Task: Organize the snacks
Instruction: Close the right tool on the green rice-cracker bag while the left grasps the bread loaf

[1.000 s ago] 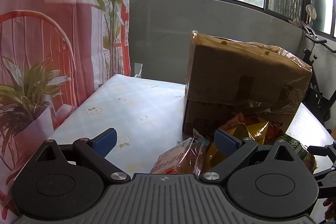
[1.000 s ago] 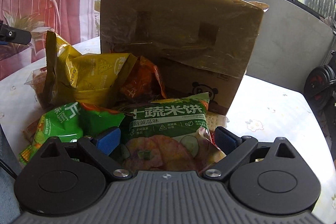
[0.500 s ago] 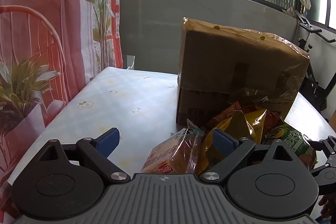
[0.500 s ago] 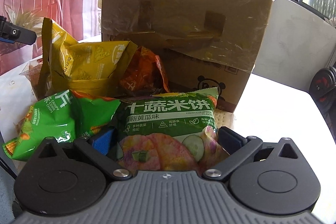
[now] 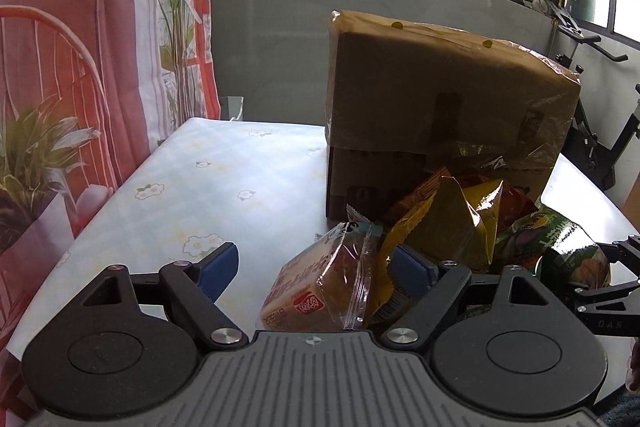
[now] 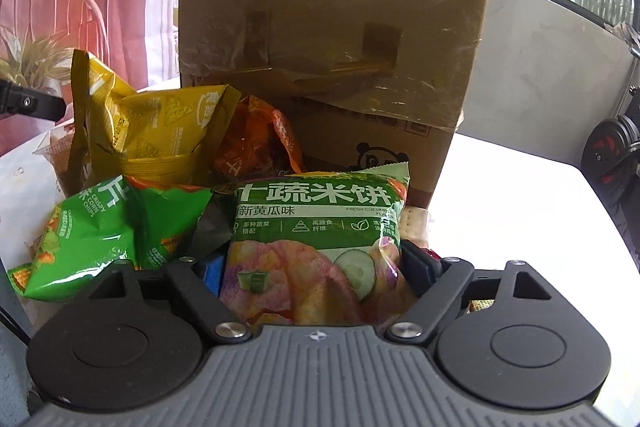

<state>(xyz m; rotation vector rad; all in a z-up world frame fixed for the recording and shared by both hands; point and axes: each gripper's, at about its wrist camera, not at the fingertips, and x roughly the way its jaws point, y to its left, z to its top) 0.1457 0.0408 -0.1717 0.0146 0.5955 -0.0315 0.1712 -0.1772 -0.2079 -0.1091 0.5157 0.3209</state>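
A pile of snack packs lies before a tall cardboard box, which also shows in the right wrist view. My left gripper is open, with a clear-wrapped bread pack between its fingers. My right gripper has its fingers against both sides of a green cucumber rice-cracker bag. A yellow chip bag, an orange bag and a green corn-chip bag lie behind and to the left. The yellow bag also shows in the left wrist view.
The table has a pale floral cloth. A red printed curtain hangs at the left. An exercise bike stands at the right, past the table. Windows run along the back wall.
Both grippers moved forward into the pile. The bread pack now sits between the left fingers. The right fingers have closed in on the rice-cracker bag.
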